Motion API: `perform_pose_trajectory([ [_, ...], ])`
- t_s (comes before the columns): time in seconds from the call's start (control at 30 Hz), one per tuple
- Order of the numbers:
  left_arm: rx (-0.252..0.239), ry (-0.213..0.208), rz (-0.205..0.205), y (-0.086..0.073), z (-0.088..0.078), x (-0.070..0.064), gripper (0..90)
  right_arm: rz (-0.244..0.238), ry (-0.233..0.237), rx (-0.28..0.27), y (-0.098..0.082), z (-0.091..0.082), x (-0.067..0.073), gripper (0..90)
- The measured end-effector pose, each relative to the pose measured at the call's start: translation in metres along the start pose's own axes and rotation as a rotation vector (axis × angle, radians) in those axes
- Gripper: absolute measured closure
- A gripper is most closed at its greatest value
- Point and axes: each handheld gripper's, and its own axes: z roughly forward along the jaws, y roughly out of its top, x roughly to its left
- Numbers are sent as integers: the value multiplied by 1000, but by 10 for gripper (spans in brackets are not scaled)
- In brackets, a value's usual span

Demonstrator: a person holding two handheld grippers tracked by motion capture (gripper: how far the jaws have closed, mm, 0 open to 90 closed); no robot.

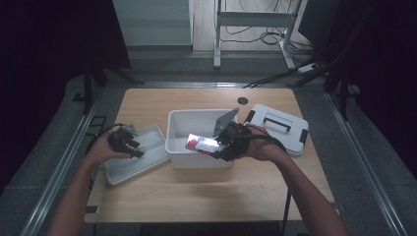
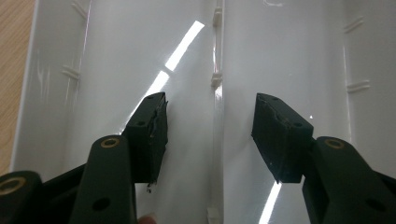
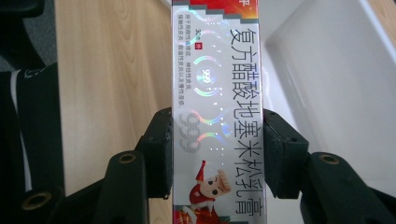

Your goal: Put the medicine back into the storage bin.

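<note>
Right gripper (image 3: 217, 140) jaws clamp a printed carton (image 3: 217, 70); left gripper (image 2: 210, 135) jaws gape empty.

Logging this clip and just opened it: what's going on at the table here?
A person works with a hand-held gripper in each hand. The right hand-held gripper is shut on a long silver box with red print, holding it over the open white bin. The left hand-held gripper is open and holds nothing, over the shallow white tray. The bin's lid lies to the right.
</note>
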Motion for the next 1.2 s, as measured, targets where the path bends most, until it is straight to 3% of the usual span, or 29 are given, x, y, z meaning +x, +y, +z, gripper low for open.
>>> perform_pose_trajectory([
  [0.33,-5,-8,-2,1,4,0,461,-3,-9,-4,13,7,-26,506],
  [0.57,-2,-12,4,3,3,0,460,-2,-7,8,20,21,-48,505],
  [0.9,-5,-19,7,7,3,-1,460,-14,22,49,24,56,-70,504],
  [1.2,-4,-23,12,10,6,0,460,-40,71,100,25,90,-73,504],
])
